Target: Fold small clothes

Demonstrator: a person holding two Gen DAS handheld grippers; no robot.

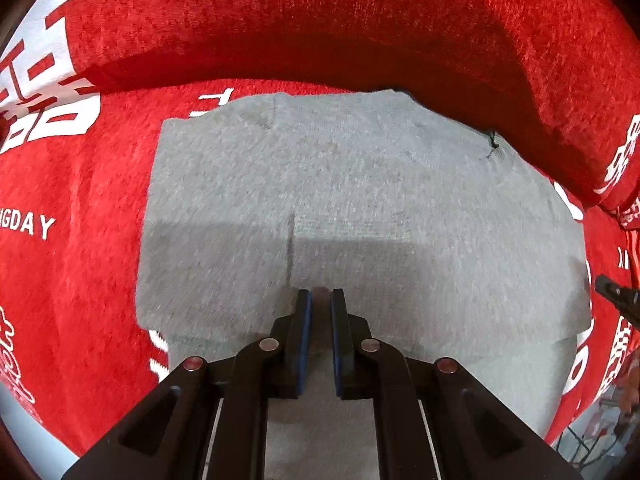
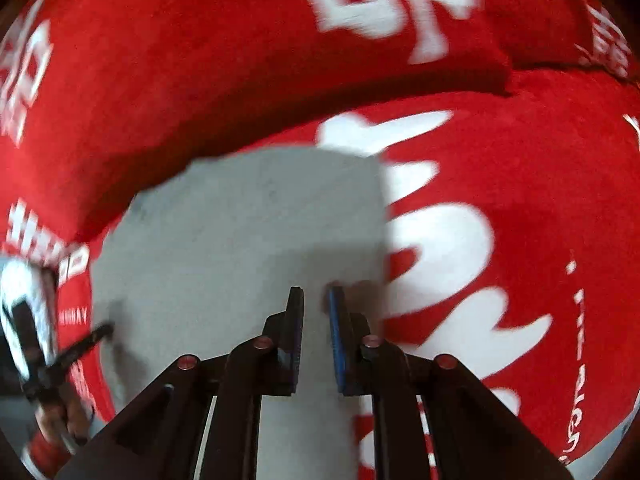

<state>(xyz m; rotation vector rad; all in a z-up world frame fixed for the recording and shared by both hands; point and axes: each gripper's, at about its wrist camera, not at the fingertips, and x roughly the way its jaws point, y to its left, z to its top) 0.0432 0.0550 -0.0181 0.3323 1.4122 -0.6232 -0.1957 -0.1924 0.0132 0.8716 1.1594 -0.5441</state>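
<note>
A grey knitted garment, folded into a rough rectangle, lies flat on a red plush cover printed with white characters and lettering. A padded red backrest of the same cloth rises just behind the garment's far edge.

The left tool points steeply down over the near part of the garment. Its blue-padded fingers are almost together, and nothing shows in the narrow gap between them.

The right tool points down above the garment's right edge, in a blurred view. Its fingers are also nearly closed, with no cloth visible between them. The garment lies below it, and the left tool appears at that view's left edge.
</note>
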